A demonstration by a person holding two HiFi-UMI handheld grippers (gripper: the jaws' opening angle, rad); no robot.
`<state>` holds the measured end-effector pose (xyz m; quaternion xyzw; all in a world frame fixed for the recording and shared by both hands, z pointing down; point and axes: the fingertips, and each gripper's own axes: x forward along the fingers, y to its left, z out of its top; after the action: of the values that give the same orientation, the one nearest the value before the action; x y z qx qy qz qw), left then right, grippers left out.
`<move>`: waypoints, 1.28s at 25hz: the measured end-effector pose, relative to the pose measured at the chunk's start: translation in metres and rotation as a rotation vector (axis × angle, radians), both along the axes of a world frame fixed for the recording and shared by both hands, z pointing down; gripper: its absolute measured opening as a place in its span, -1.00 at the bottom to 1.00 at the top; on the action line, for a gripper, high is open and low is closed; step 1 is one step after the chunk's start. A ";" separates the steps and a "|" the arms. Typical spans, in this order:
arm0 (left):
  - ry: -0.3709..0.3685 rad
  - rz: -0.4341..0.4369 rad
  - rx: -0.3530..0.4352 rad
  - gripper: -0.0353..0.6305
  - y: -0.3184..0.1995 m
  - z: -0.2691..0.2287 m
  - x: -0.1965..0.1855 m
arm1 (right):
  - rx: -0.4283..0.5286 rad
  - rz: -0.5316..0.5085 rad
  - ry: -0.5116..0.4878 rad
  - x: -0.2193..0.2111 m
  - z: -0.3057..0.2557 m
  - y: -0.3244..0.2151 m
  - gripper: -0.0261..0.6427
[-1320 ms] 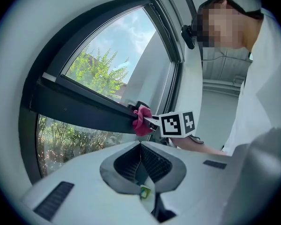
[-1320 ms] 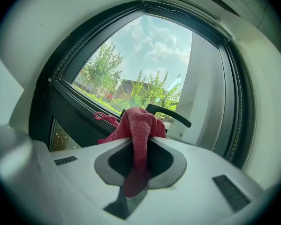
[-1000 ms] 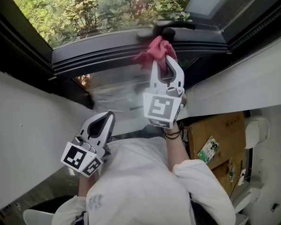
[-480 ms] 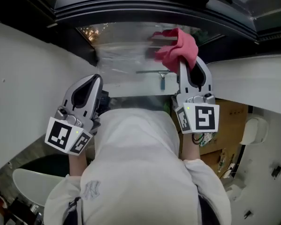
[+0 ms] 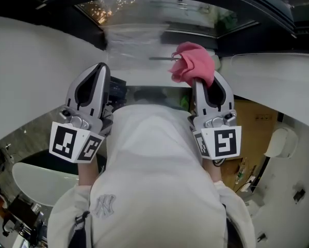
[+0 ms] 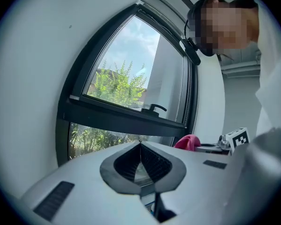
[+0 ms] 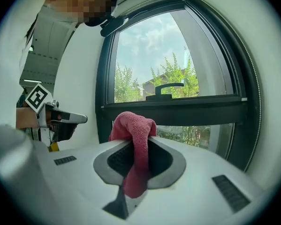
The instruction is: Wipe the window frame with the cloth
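**Pink cloth pinched, hanging short of the frame**

The right gripper (image 5: 205,81) has its jaws clamped on the pink cloth (image 5: 193,63), upper centre-right of the head view and clear of the dark window frame (image 7: 178,109). The left gripper (image 5: 99,68) sits mid-left, jaws together on nothing. The cloth looks soft, light and limp. The bunched wad above the pads should do the wiping, and a grip low on that bunch seems right. Hard dragging could tug it loose.

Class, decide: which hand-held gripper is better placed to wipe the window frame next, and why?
Right. The right hand-held gripper is shut on the pink cloth and faces the window frame; the left hand-held gripper is shut and empty.
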<state>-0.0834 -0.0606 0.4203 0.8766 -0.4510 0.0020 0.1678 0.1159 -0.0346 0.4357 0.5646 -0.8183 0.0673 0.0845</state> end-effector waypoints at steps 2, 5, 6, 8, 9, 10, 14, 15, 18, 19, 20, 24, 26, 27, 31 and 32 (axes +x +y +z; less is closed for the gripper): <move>-0.004 -0.013 0.001 -0.86 0.006 -0.001 0.010 | -0.011 -0.026 -0.006 0.007 0.002 0.007 -0.74; -0.012 -0.010 -0.002 -0.86 0.020 0.003 0.027 | -0.020 -0.069 -0.009 0.018 0.008 0.019 -0.74; -0.018 -0.012 -0.004 -0.86 0.026 0.005 0.031 | -0.023 -0.078 -0.010 0.021 0.010 0.023 -0.74; -0.030 -0.013 -0.010 -0.87 0.034 0.011 0.039 | -0.033 -0.084 -0.014 0.027 0.017 0.032 -0.74; -0.033 -0.010 -0.012 -0.87 0.037 0.013 0.043 | -0.041 -0.085 -0.016 0.030 0.020 0.035 -0.74; -0.034 -0.008 -0.013 -0.87 0.039 0.014 0.046 | -0.048 -0.087 -0.018 0.031 0.024 0.038 -0.74; -0.033 -0.021 -0.009 -0.86 0.044 0.012 0.048 | -0.068 -0.114 -0.030 0.031 0.030 0.040 -0.74; -0.034 -0.029 -0.009 -0.87 0.044 0.012 0.047 | -0.069 -0.124 -0.026 0.031 0.030 0.039 -0.74; -0.039 -0.044 -0.012 -0.87 0.046 0.013 0.046 | -0.062 -0.142 -0.015 0.029 0.029 0.038 -0.74; -0.039 -0.046 -0.014 -0.86 0.046 0.013 0.046 | -0.061 -0.143 -0.014 0.029 0.029 0.038 -0.74; -0.040 -0.046 -0.016 -0.87 0.047 0.014 0.046 | -0.061 -0.143 -0.013 0.030 0.029 0.039 -0.74; -0.044 -0.030 -0.022 -0.87 0.052 0.015 0.051 | -0.066 -0.141 -0.005 0.032 0.030 0.043 -0.74; -0.053 -0.016 -0.021 -0.86 0.055 0.015 0.054 | -0.067 -0.138 -0.005 0.033 0.031 0.046 -0.74; -0.056 -0.009 -0.019 -0.86 0.057 0.015 0.056 | -0.067 -0.137 -0.004 0.033 0.031 0.048 -0.74; -0.053 0.009 -0.018 -0.87 0.063 0.016 0.061 | -0.073 -0.142 0.005 0.033 0.033 0.054 -0.74; -0.051 0.013 -0.020 -0.87 0.065 0.017 0.062 | -0.076 -0.145 0.006 0.033 0.034 0.056 -0.74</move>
<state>-0.0210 0.0041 0.4369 0.8774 -0.4496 0.0301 0.1650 0.1485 0.0210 0.4696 0.5005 -0.8536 0.0902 0.1132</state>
